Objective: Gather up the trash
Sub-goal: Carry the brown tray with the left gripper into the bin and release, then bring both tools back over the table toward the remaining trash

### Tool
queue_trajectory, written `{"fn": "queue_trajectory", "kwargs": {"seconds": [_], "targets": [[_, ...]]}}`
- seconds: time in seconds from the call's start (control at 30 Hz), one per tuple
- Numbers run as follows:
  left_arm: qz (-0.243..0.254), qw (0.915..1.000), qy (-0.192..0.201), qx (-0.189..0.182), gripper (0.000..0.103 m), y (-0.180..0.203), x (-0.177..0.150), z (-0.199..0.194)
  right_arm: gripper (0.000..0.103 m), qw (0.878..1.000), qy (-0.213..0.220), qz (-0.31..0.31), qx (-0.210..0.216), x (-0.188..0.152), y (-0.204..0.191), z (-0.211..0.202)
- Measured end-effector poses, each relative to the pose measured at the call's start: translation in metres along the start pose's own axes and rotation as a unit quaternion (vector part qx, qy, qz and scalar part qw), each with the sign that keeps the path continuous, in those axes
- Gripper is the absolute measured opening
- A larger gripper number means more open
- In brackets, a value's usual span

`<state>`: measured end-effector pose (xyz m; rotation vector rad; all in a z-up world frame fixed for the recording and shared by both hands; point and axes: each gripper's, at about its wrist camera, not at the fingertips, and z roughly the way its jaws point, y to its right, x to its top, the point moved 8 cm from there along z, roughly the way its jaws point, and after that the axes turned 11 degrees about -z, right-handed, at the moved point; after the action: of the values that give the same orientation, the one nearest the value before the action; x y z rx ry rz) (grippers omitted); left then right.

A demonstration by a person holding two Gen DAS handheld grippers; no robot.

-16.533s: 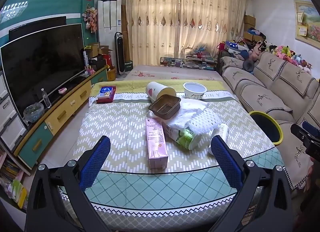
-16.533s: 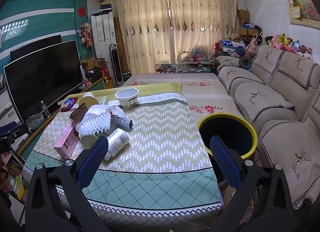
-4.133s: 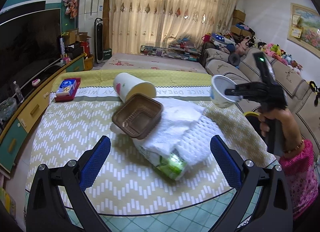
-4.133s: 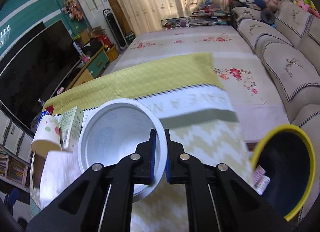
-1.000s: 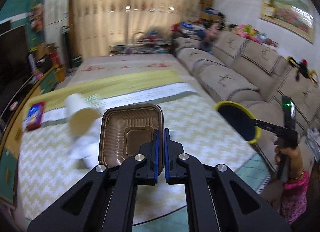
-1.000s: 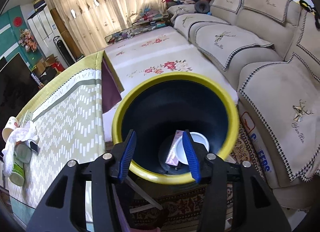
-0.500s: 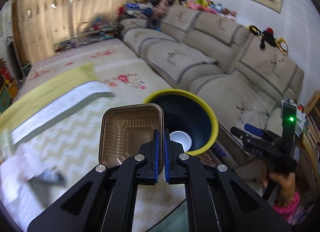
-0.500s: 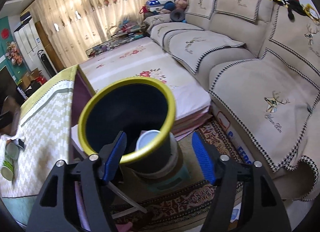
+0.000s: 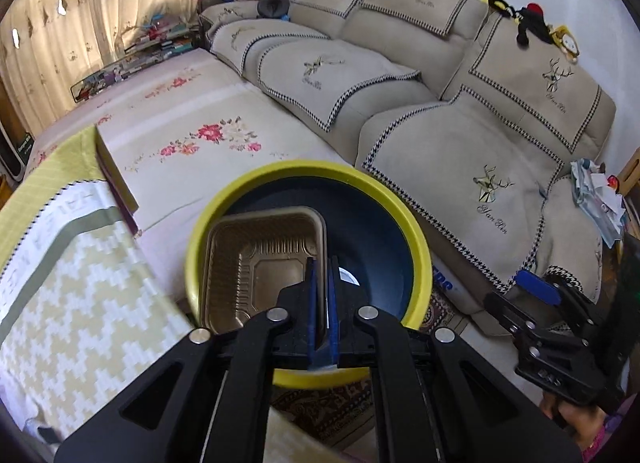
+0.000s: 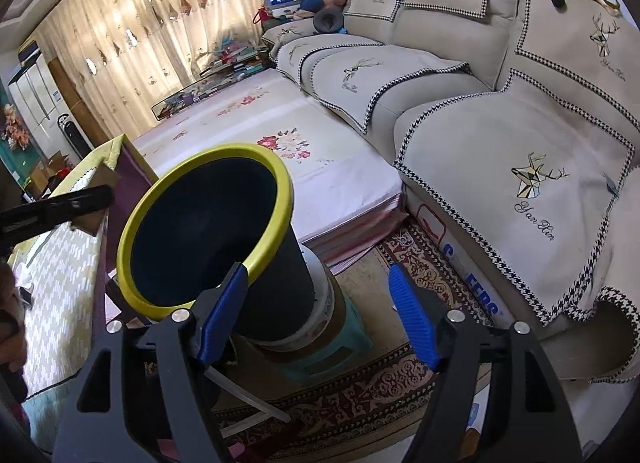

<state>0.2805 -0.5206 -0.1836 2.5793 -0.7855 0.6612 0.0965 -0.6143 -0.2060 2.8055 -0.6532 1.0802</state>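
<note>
Left tongs (image 9: 322, 303) clamp brown tray (image 9: 260, 267) above yellow-rimmed bin (image 9: 416, 239), undropped; right tongs (image 10: 316, 311) opening, empty; white bowl binned.

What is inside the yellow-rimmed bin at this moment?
Inside the bin only part of a white round object shows at the bottom. The brown tray held by the left gripper covers the rest.
</note>
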Motion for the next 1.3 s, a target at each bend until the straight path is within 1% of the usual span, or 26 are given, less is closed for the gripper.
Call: {"fn": "queue_trajectory", "kwargs": {"seconds": [0.03,0.1,0.13,0.17,0.23,0.27,0.3,0.33,0.37,0.4,0.43,0.47,0.57,0.7,0.8,0.9,0.97,1.0,1.03,1.2,1.3], "targets": [[-0.001,1.0000,-0.001,0.003,0.006,0.000,0.001,0.005,0.069,1.000,-0.001,0.001,0.000,0.000,0.001,0.001],[-0.004,0.9999,-0.002,0.009,0.017,-0.001,0.005,0.015,0.069,1.000,-0.002,0.003,0.000,-0.001,0.001,0.001],[-0.009,0.9999,-0.001,0.012,0.029,-0.003,0.008,0.018,0.069,1.000,-0.003,0.004,0.001,-0.001,0.002,0.002],[-0.014,0.9998,0.003,0.014,0.038,-0.004,0.010,0.020,0.069,1.000,-0.003,0.004,0.002,-0.002,0.002,0.002],[-0.020,0.9997,0.009,0.015,0.044,-0.009,0.011,0.016,0.069,1.000,-0.004,0.005,0.003,-0.002,0.000,0.002],[-0.022,0.9996,0.012,0.014,0.045,-0.010,0.012,0.011,0.069,1.000,-0.003,0.005,0.004,-0.002,-0.001,0.001],[-0.024,0.9994,0.019,0.014,0.047,-0.011,0.012,0.004,0.069,1.000,-0.003,0.005,0.005,-0.003,-0.001,0.001],[-0.025,0.9992,0.027,0.015,0.052,-0.019,0.008,-0.008,0.070,1.000,-0.003,0.005,0.006,-0.003,-0.003,0.001],[-0.025,0.9988,0.039,0.016,0.060,-0.021,0.006,-0.021,0.070,1.000,-0.003,0.004,0.008,-0.003,-0.005,0.001],[-0.025,0.9984,0.047,0.017,0.065,-0.023,0.005,-0.030,0.070,1.000,-0.003,0.003,0.009,-0.003,-0.006,0.000],[-0.024,0.9976,0.061,0.020,0.075,-0.025,0.000,-0.046,0.070,1.000,-0.002,0.002,0.012,-0.004,-0.009,0.000],[-0.023,0.9969,0.071,0.022,0.082,-0.027,-0.004,-0.059,0.070,1.000,-0.002,0.000,0.014,-0.003,-0.011,0.000],[-0.025,0.9941,0.102,0.027,0.091,-0.037,-0.021,-0.102,0.071,1.000,0.000,-0.011,0.022,-0.002,-0.023,-0.003],[-0.047,0.9883,0.138,0.046,0.096,-0.071,-0.049,-0.162,0.073,0.999,0.002,-0.028,0.032,-0.001,-0.041,-0.006],[-0.075,0.9828,0.159,0.058,0.098,-0.099,-0.070,-0.196,0.073,0.998,0.007,-0.044,0.042,0.002,-0.061,-0.012],[-0.097,0.9749,0.181,0.086,0.098,-0.130,-0.094,-0.230,0.073,0.997,0.011,-0.060,0.051,0.004,-0.080,-0.018],[-0.114,0.9677,0.193,0.115,0.098,-0.155,-0.116,-0.254,0.073,0.995,0.013,-0.075,0.060,0.005,-0.099,-0.022],[-0.121,0.9657,0.195,0.122,0.098,-0.163,-0.123,-0.261,0.073,0.995,0.014,-0.082,0.064,0.005,-0.108,-0.023],[-0.137,0.9613,0.199,0.131,0.098,-0.178,-0.136,-0.273,0.073,0.993,0.014,-0.092,0.069,0.006,-0.119,-0.025],[-0.197,0.9459,0.201,0.161,0.098,-0.231,-0.187,-0.307,0.073,0.987,0.014,-0.133,0.093,0.005,-0.168,-0.029],[-0.232,0.9315,0.207,0.189,0.098,-0.268,-0.221,-0.329,0.073,0.980,0.014,-0.163,0.114,0.003,-0.209,-0.034]]}}
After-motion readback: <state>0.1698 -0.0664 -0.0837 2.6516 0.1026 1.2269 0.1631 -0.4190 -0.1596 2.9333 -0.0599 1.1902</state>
